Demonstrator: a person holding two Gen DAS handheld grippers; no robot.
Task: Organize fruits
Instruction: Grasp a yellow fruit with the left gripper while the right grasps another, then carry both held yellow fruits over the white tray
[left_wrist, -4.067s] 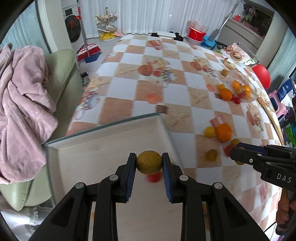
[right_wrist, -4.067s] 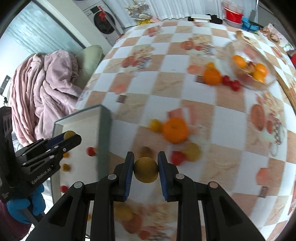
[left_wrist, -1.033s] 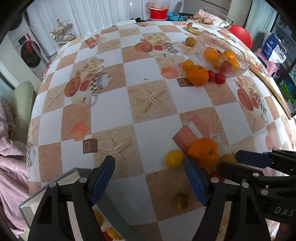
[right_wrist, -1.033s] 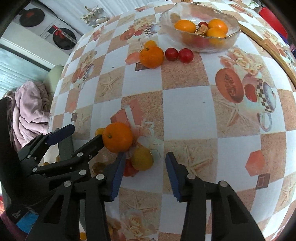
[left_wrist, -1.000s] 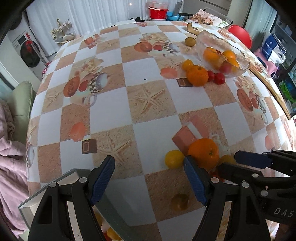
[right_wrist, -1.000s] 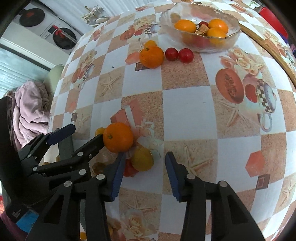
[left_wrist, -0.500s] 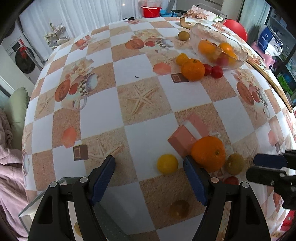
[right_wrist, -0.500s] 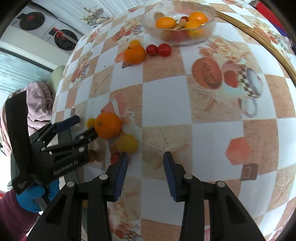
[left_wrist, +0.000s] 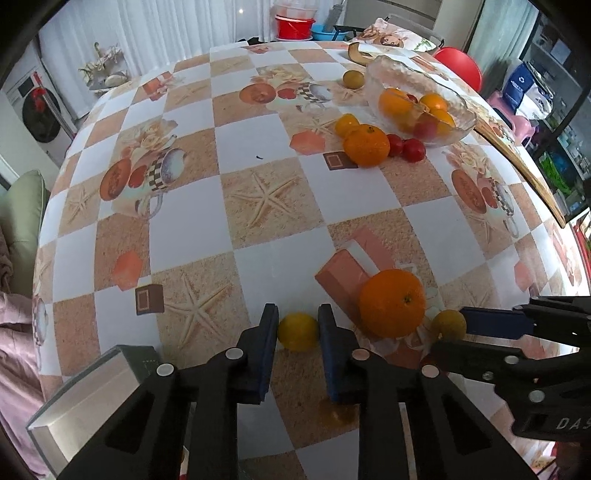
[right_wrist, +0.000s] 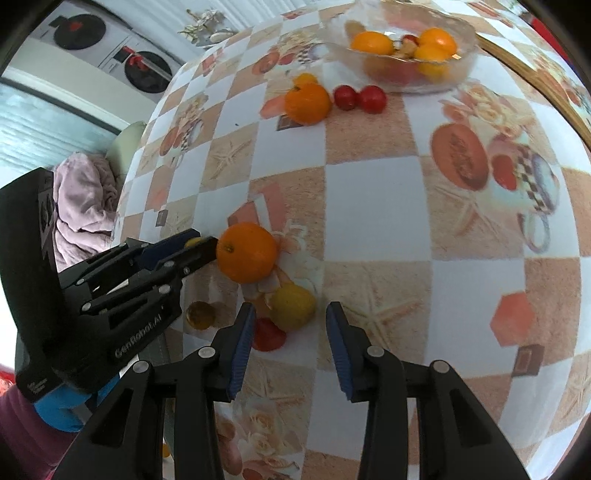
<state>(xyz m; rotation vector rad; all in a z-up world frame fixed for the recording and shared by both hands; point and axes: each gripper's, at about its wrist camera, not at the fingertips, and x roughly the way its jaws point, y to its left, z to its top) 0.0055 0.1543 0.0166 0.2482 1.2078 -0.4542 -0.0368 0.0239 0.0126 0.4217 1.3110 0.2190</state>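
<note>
My left gripper (left_wrist: 297, 334) is shut on a small yellow fruit (left_wrist: 297, 330) that rests on the checked tablecloth; both blue pads press its sides. From the right wrist view the left gripper (right_wrist: 204, 240) reaches in beside a large orange (right_wrist: 246, 256). My right gripper (right_wrist: 291, 332) is open, with a bigger yellow fruit (right_wrist: 293, 306) just ahead between its fingertips, untouched. A red tomato (right_wrist: 267, 334) lies against the left finger. The large orange (left_wrist: 391, 302) separates the two grippers. The right gripper (left_wrist: 448, 335) straddles the bigger yellow fruit (left_wrist: 448, 323).
A grey-rimmed tray (left_wrist: 92, 391) sits at the lower left, off the table edge. A brownish small fruit (right_wrist: 200, 314) lies near my left gripper. Farther off stand a glass bowl (left_wrist: 373, 74) of fruit, another orange (left_wrist: 366, 144) and two red tomatoes (left_wrist: 404, 147).
The left jaws, wide apart half a second ago, have shut on the small yellow fruit. The right gripper drew back briefly, then came forward to the bigger yellow fruit again.
</note>
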